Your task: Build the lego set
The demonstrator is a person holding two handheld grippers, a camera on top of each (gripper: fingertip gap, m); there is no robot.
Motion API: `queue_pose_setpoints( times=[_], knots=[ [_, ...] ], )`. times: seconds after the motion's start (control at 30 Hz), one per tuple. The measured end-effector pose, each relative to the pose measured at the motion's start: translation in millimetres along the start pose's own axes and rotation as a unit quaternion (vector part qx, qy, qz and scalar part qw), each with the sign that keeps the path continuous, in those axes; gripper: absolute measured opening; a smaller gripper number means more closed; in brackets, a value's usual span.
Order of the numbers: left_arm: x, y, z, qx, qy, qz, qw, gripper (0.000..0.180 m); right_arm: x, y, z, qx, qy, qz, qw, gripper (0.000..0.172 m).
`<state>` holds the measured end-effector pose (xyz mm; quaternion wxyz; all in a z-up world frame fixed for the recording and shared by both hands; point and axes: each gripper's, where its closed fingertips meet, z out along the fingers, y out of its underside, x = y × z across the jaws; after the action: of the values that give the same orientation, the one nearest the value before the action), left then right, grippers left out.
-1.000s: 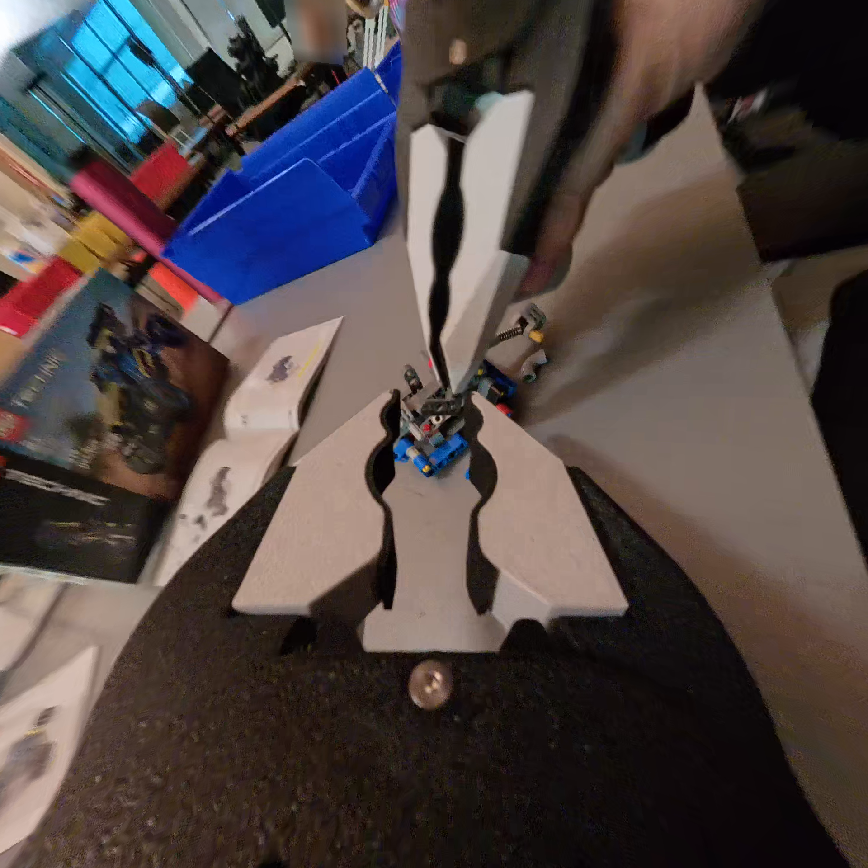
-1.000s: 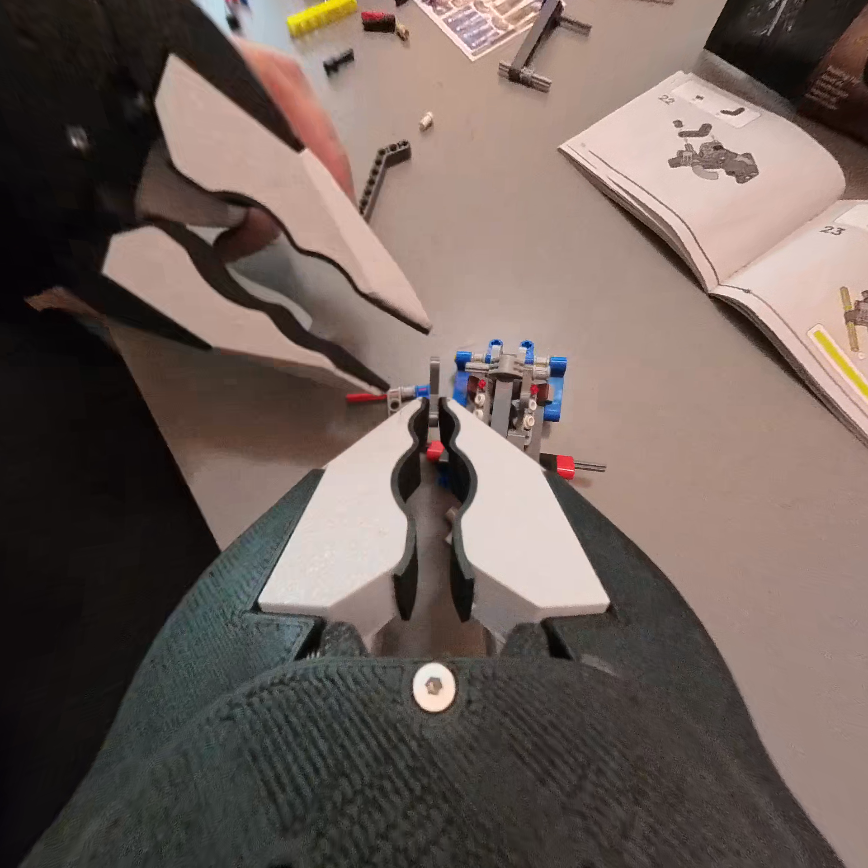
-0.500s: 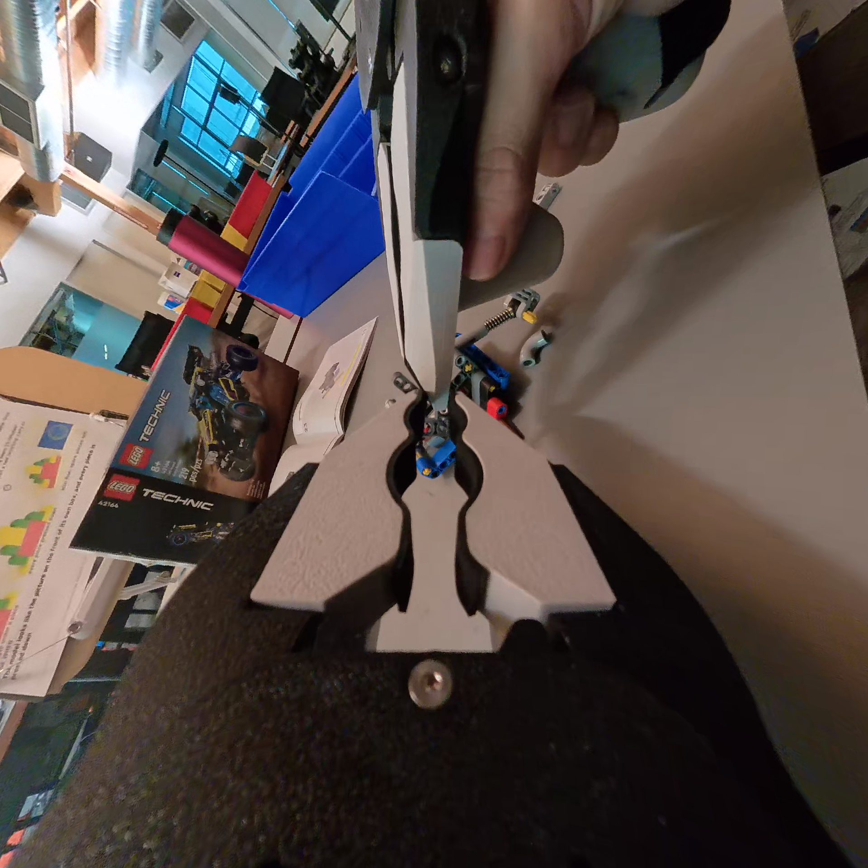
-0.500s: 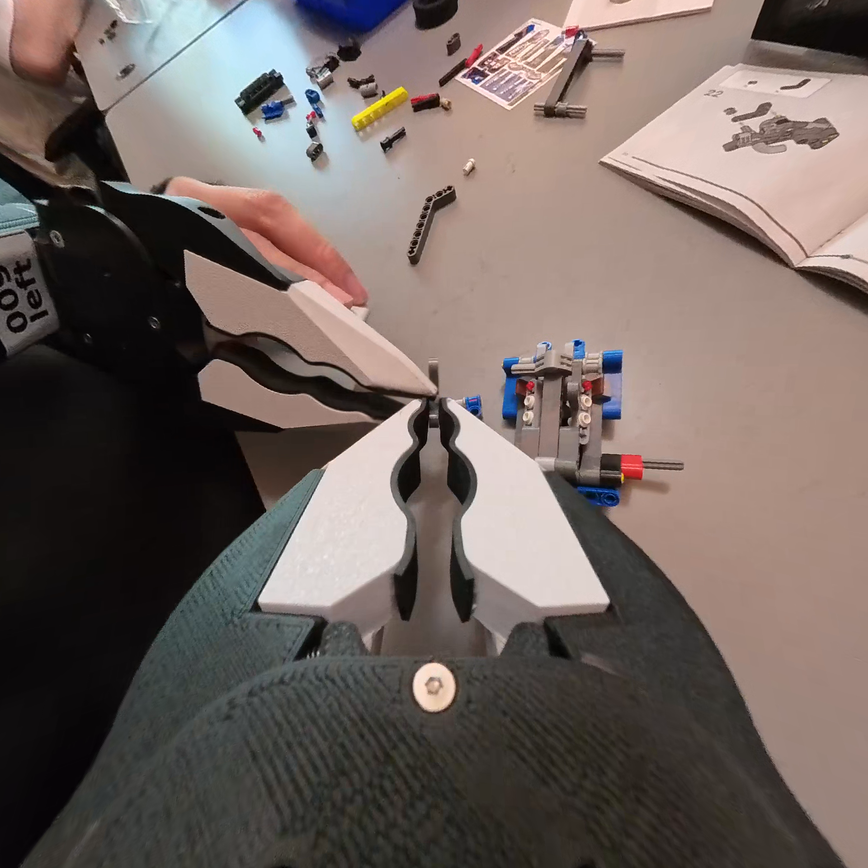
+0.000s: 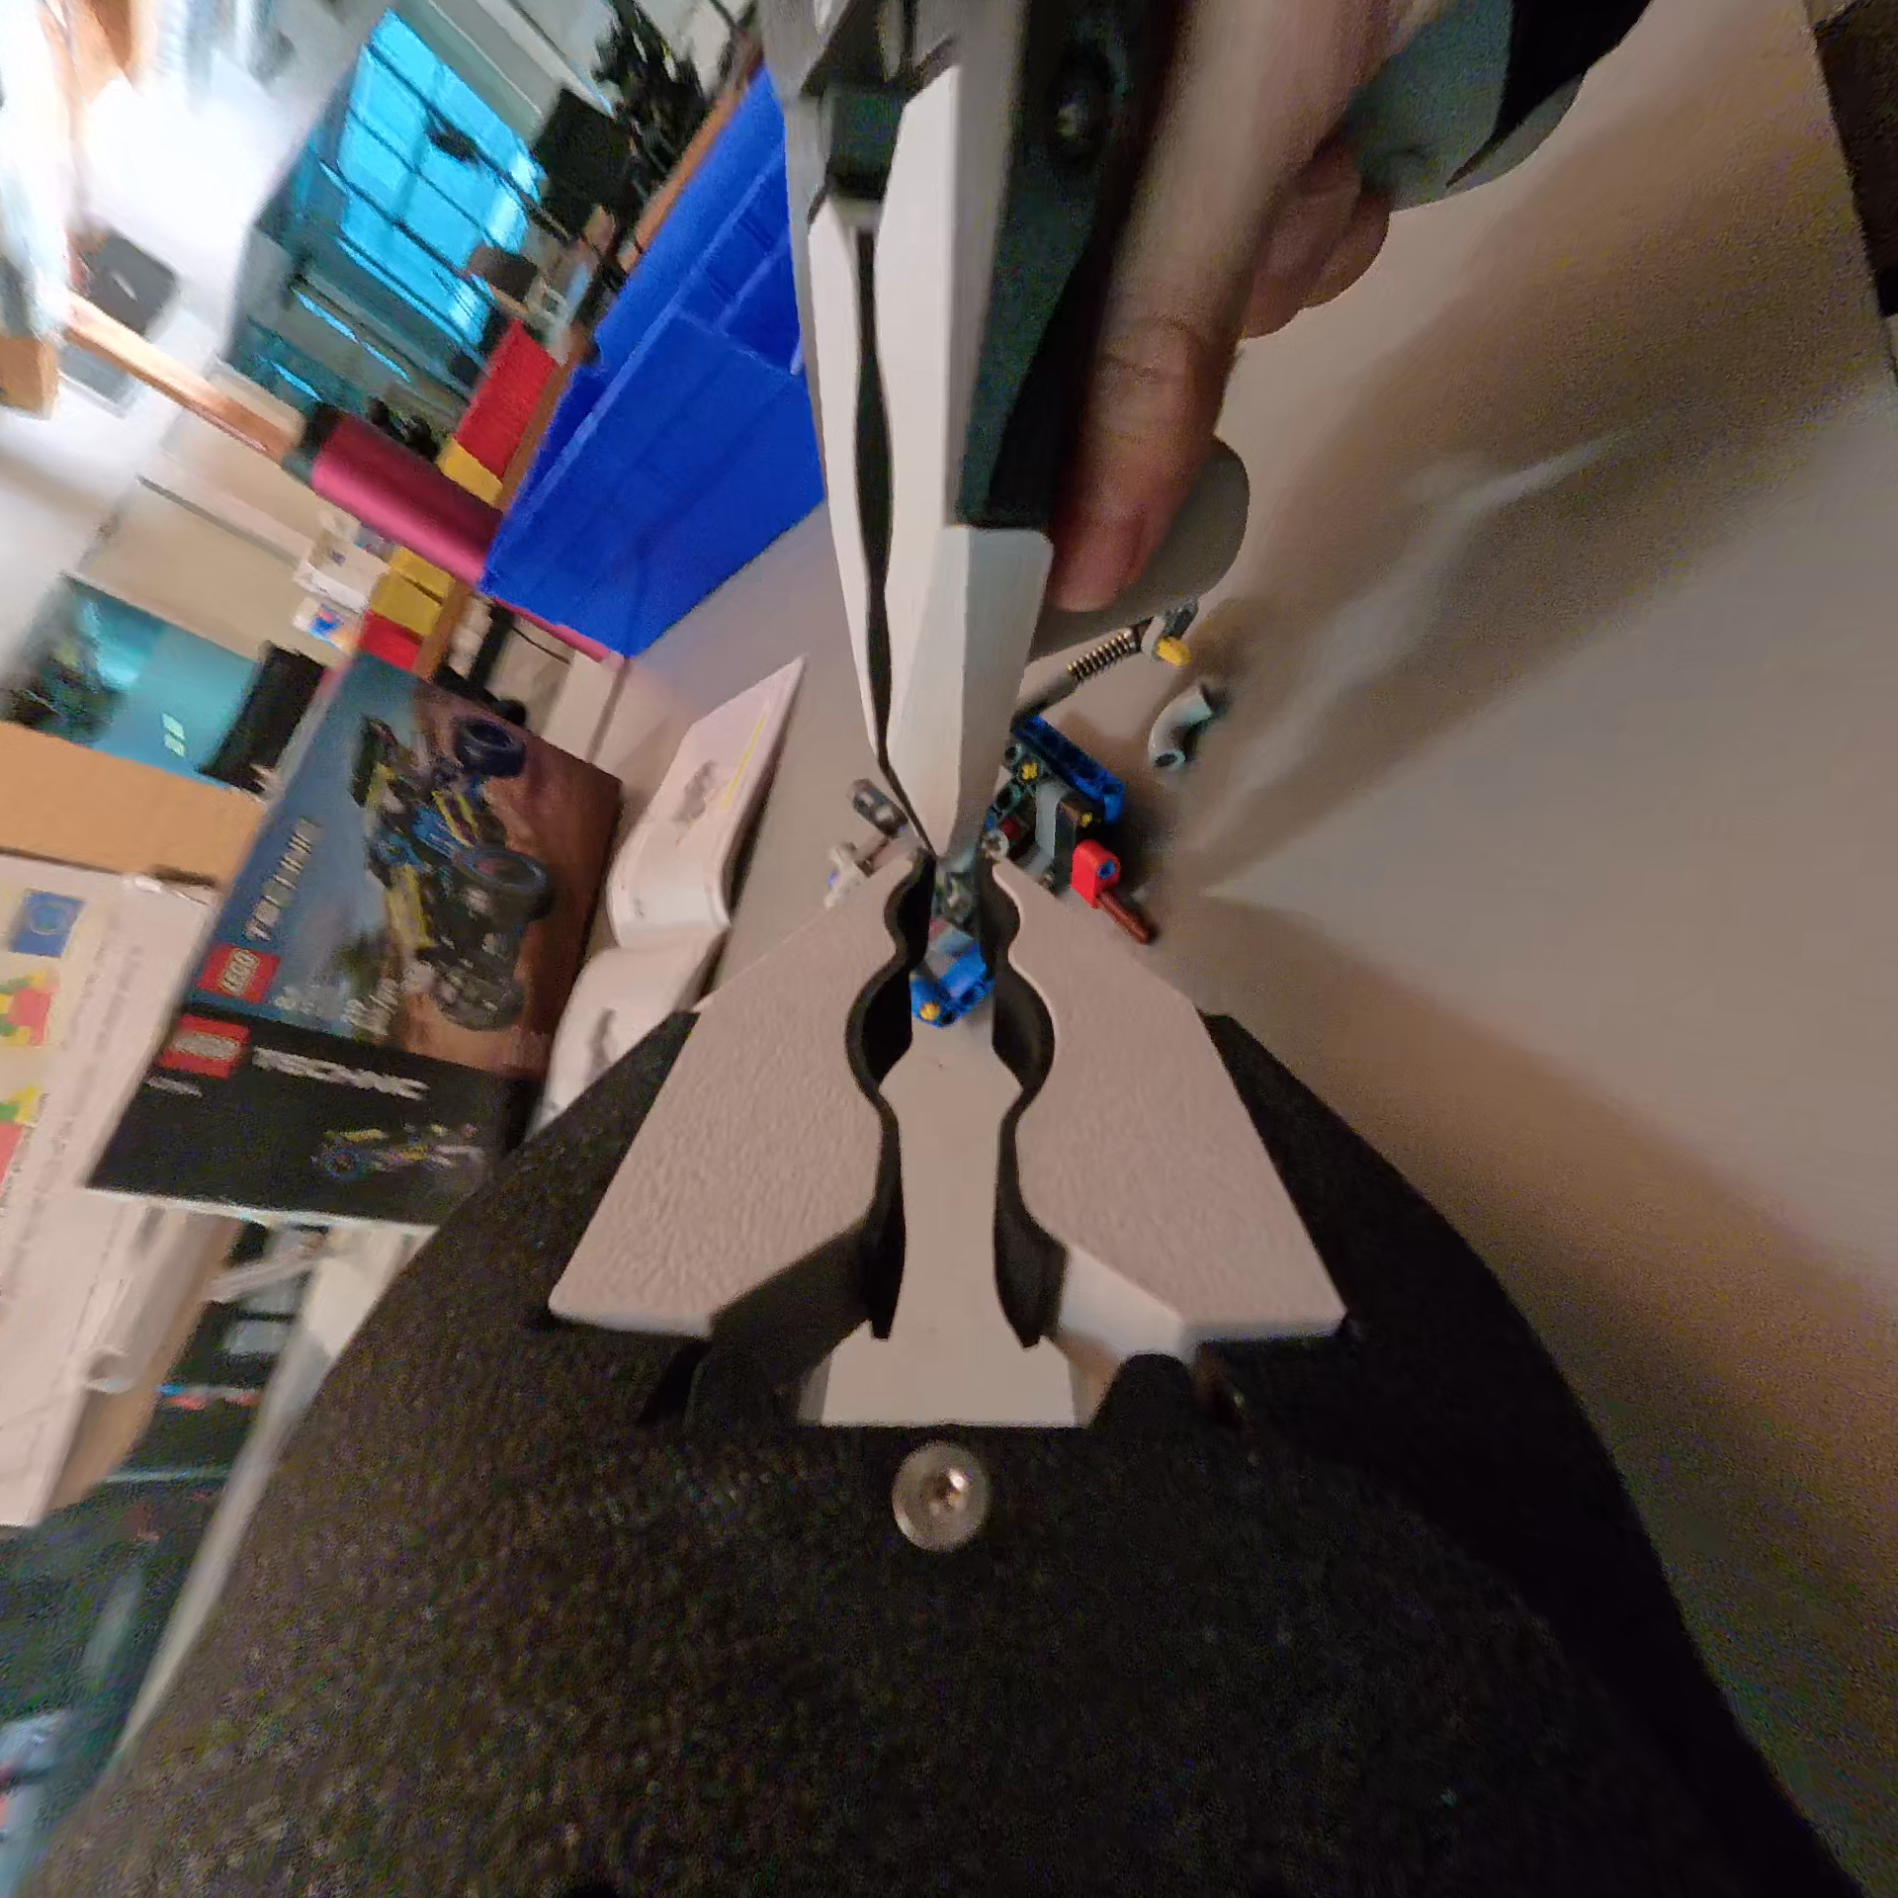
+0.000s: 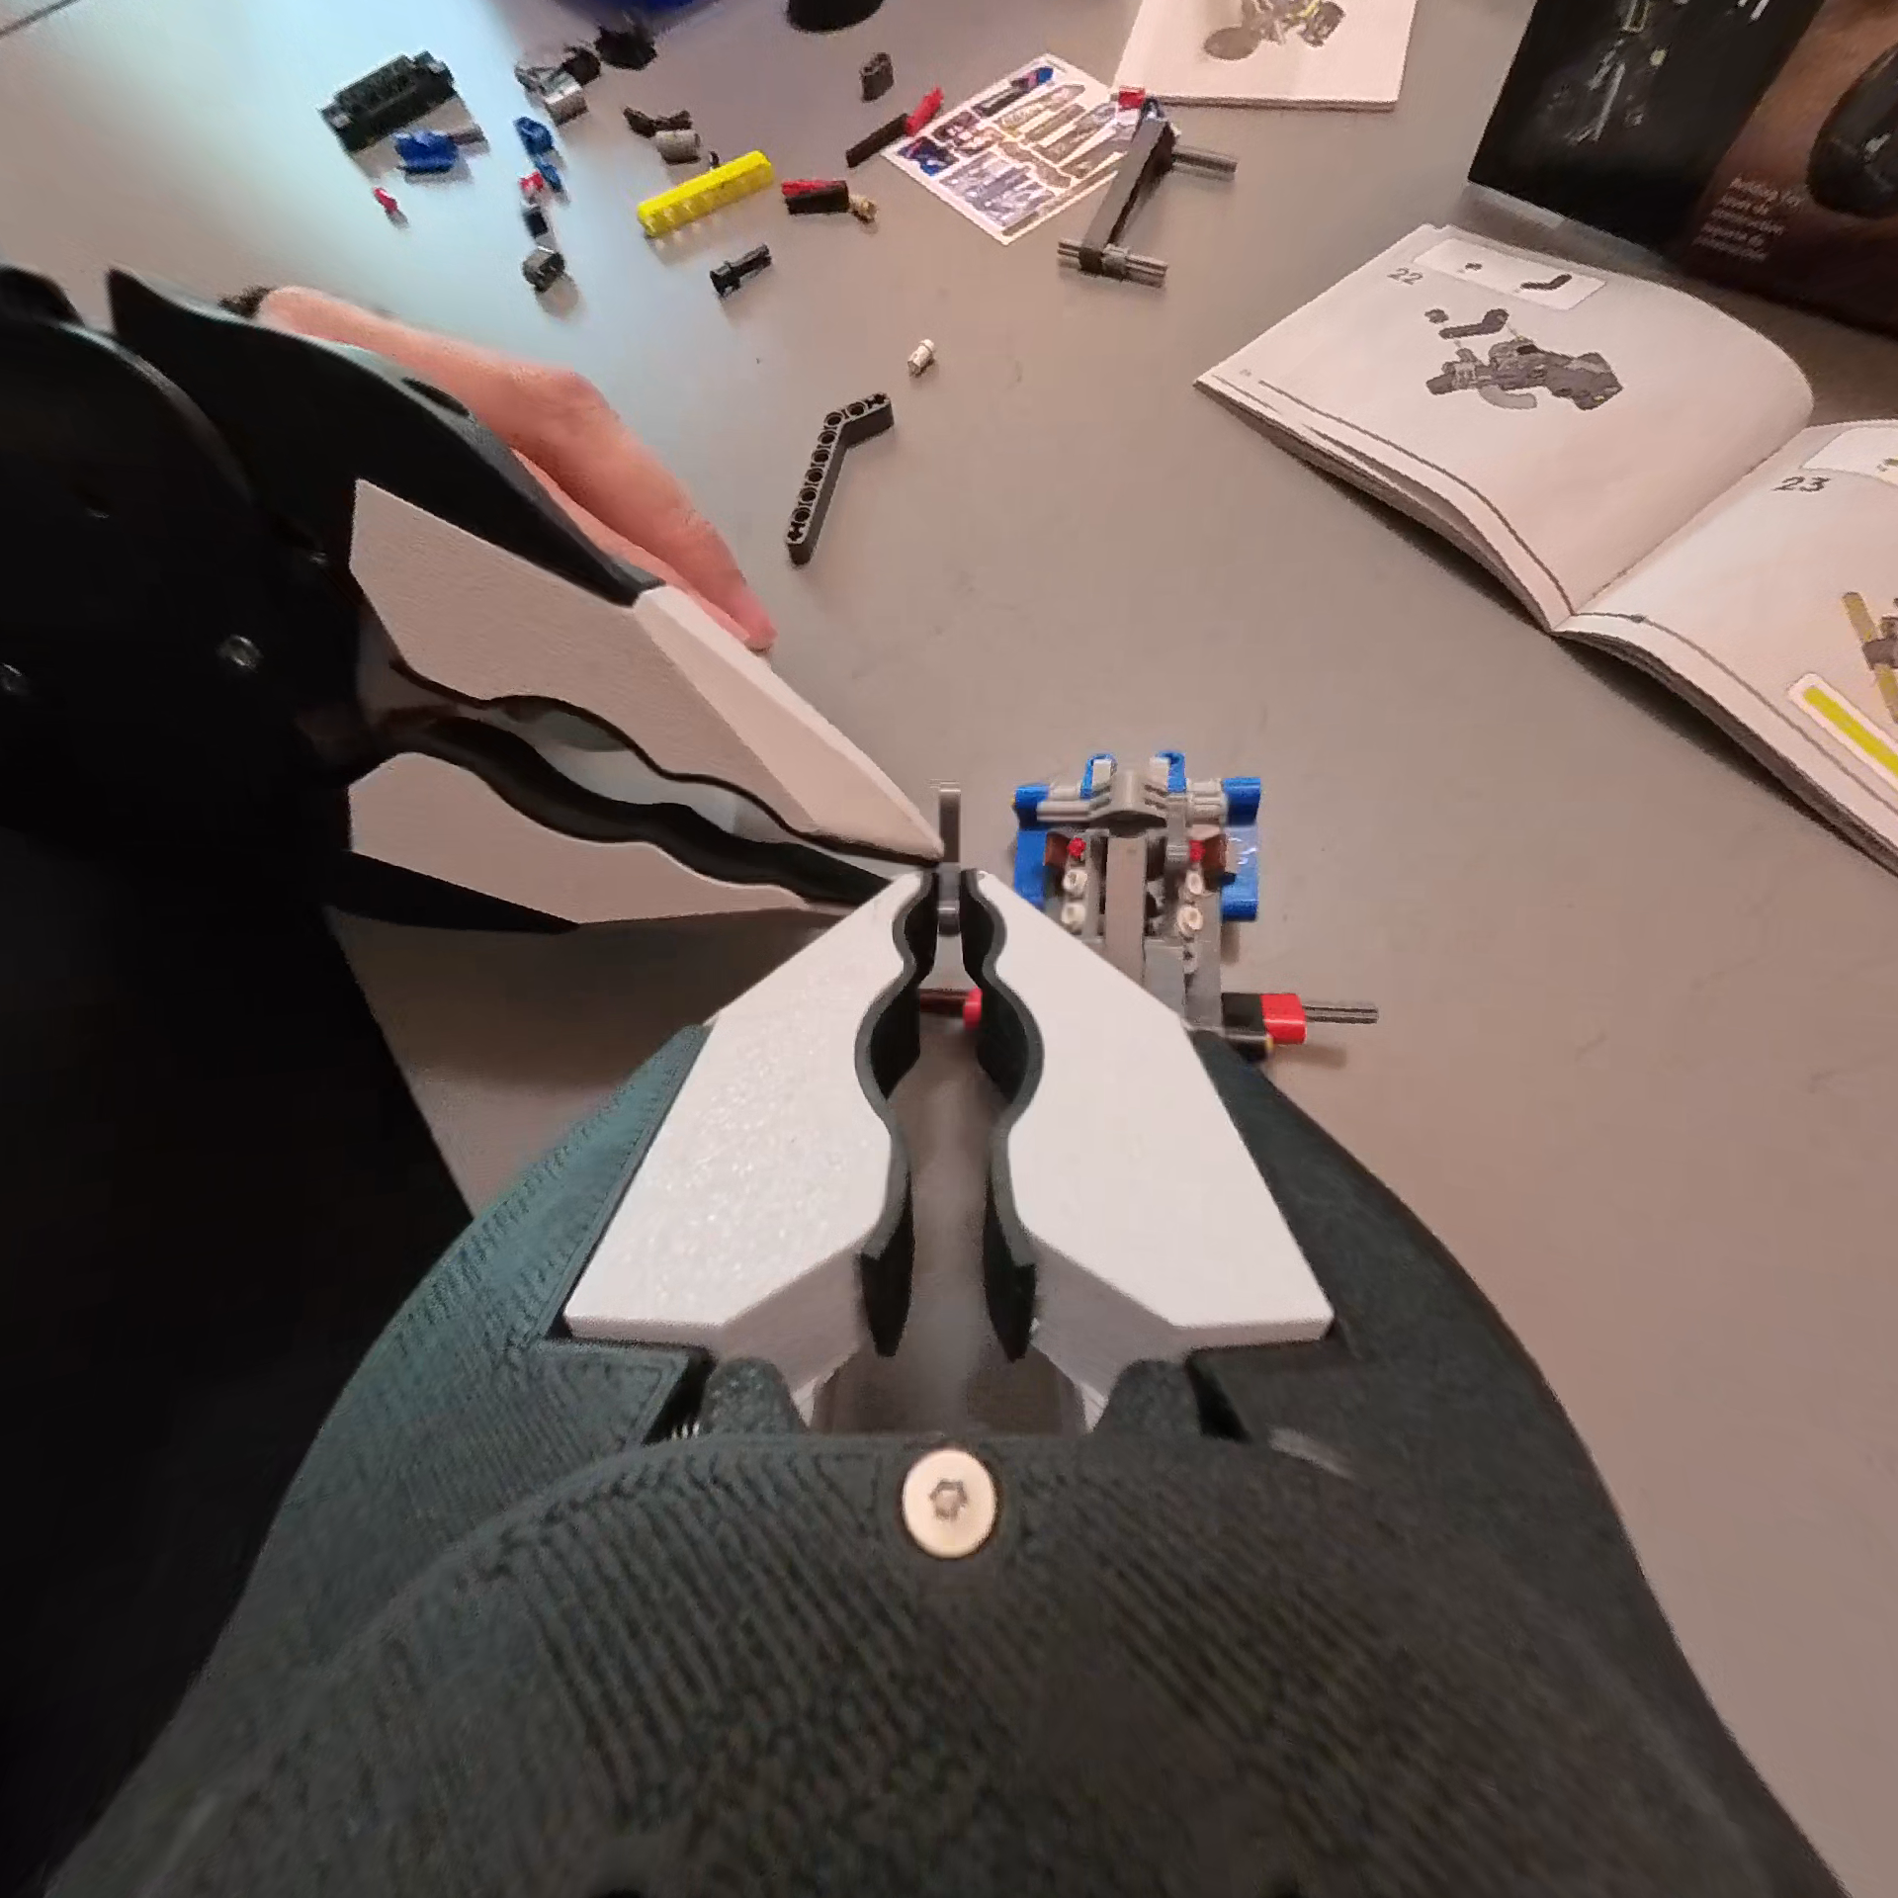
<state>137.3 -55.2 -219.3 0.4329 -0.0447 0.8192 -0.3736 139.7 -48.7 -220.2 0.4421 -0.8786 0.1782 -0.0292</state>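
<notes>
table (image 6: 1027, 534) grey | bent beam (image 6: 837, 478) black | long beam (image 6: 706, 192) yellow | small assembly (image 6: 1140, 873) blue-grey, red tip | bins (image 5: 668, 431) blue | booklet (image 6: 1541, 431) white

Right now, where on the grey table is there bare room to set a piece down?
Bare grey tabletop lies between the black bent beam, the open instruction booklet and the blue-and-grey brick assembly. The far left, around the yellow beam, is crowded.

A plain grey worktop (image 6: 1181, 616) fills both views, while the upper left of the left wrist view shows a bright room with blue-tinted windows (image 5: 411, 236), pale walls and a wooden beam (image 5: 175, 375).
</notes>
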Motion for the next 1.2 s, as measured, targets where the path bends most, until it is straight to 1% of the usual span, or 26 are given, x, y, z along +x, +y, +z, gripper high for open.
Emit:
queue_pose_setpoints(
  times=[0.03, 0.07, 0.1, 0.13, 0.17, 0.2, 0.23, 0.27, 0.3, 0.37, 0.43, 0.47, 0.53, 0.57, 0.63, 0.7, 0.77, 0.83, 0.87, 0.9, 0.93, 0.97, 1.07, 1.2],
  knots=[
    [1, 4, -1, -0.012, 0.016, -0.030, 0.999, 0.009, 6, 1, -1, 0.001, 0.022, -0.012, 1.000, 0.001],
    [2, 7, -2, -0.022, 0.037, -0.080, 0.996, 0.014, 10, 1, -2, 0.002, 0.040, -0.025, 0.999, 0.001],
    [0, 9, -4, -0.029, 0.054, -0.151, 0.987, 0.016, 11, 1, -3, 0.006, 0.050, -0.036, 0.998, 0.001],
    [-3, 9, -6, -0.031, 0.067, -0.231, 0.970, 0.016, 11, 0, -5, 0.015, 0.056, -0.041, 0.998, 0.000],
    [-8, 9, -8, -0.024, 0.079, -0.312, 0.946, 0.015, 11, -1, -5, 0.022, 0.058, -0.041, 0.997, 0.000],
    [-12, 7, -8, -0.015, 0.093, -0.384, 0.918, 0.016, 9, 0, -5, 0.027, 0.055, -0.040, 0.997, 0.001],
    [-13, 7, -8, -0.009, 0.108, -0.439, 0.892, 0.018, 8, 0, -4, 0.029, 0.054, -0.040, 0.997, 0.001],
    [-13, 9, -7, -0.012, 0.121, -0.478, 0.870, 0.019, 7, -1, -4, 0.034, 0.057, -0.044, 0.997, 0.001],
    [-13, 12, -5, -0.014, 0.130, -0.504, 0.854, 0.019, 5, -2, -4, 0.037, 0.055, -0.047, 0.997, 0.001],
    [-13, 12, -3, -0.004, 0.139, -0.541, 0.829, 0.018, 1, -3, -3, 0.039, 0.050, -0.050, 0.997, 0.000],
    [-11, 5, -3, 0.015, 0.162, -0.571, 0.805, 0.017, 1, -3, -2, 0.037, 0.056, -0.057, 0.996, 0.001],
    [-9, 4, -3, 0.013, 0.166, -0.577, 0.800, 0.017, 2, -3, -2, 0.035, 0.059, -0.059, 0.996, 0.001],
    [-8, 9, 0, 0.003, 0.157, -0.571, 0.806, 0.014, 1, -4, -2, 0.038, 0.058, -0.057, 0.996, 0.001],
    [-9, 8, 0, 0.006, 0.152, -0.572, 0.806, 0.014, 0, -5, -2, 0.039, 0.056, -0.055, 0.996, 0.001],
    [-11, 4, 1, 0.021, 0.148, -0.582, 0.800, 0.009, -1, -5, 0, 0.037, 0.052, -0.054, 0.996, 0.001],
    [-11, 6, 2, 0.019, 0.140, -0.576, 0.806, 0.005, -1, -4, 1, 0.037, 0.054, -0.052, 0.997, 0.001],
    [-8, 8, 3, 0.007, 0.134, -0.570, 0.810, 0.006, 0, -3, 1, 0.038, 0.057, -0.044, 0.997, 0.001],
    [-8, 10, 4, 0.001, 0.126, -0.569, 0.813, 0.012, 4, -6, -2, 0.050, 0.065, -0.032, 0.996, 0.000],
    [-8, 10, 4, 0.001, 0.122, -0.567, 0.815, 0.010, 6, -7, -3, 0.055, 0.065, -0.027, 0.996, 0.000],
    [-9, 9, 4, 0.007, 0.118, -0.568, 0.814, 0.003, 6, -7, -4, 0.057, 0.062, -0.023, 0.996, 0.000],
    [-11, 6, 4, 0.019, 0.115, -0.574, 0.811, 0.000, 6, -7, -4, 0.059, 0.061, -0.022, 0.996, 0.000],
    [-13, 5, 4, 0.024, 0.112, -0.579, 0.807, 0.000, 6, -8, -4, 0.061, 0.061, -0.021, 0.996, 0.000],
    [-13, 5, 5, 0.024, 0.112, -0.580, 0.806, 0.000, 7, -7, -5, 0.062, 0.058, -0.017, 0.996, 0.000],
    [-14, 3, 4, 0.030, 0.112, -0.588, 0.800, 0.007, 6, -7, -4, 0.063, 0.054, -0.014, 0.996, 0.000]
  ],
)
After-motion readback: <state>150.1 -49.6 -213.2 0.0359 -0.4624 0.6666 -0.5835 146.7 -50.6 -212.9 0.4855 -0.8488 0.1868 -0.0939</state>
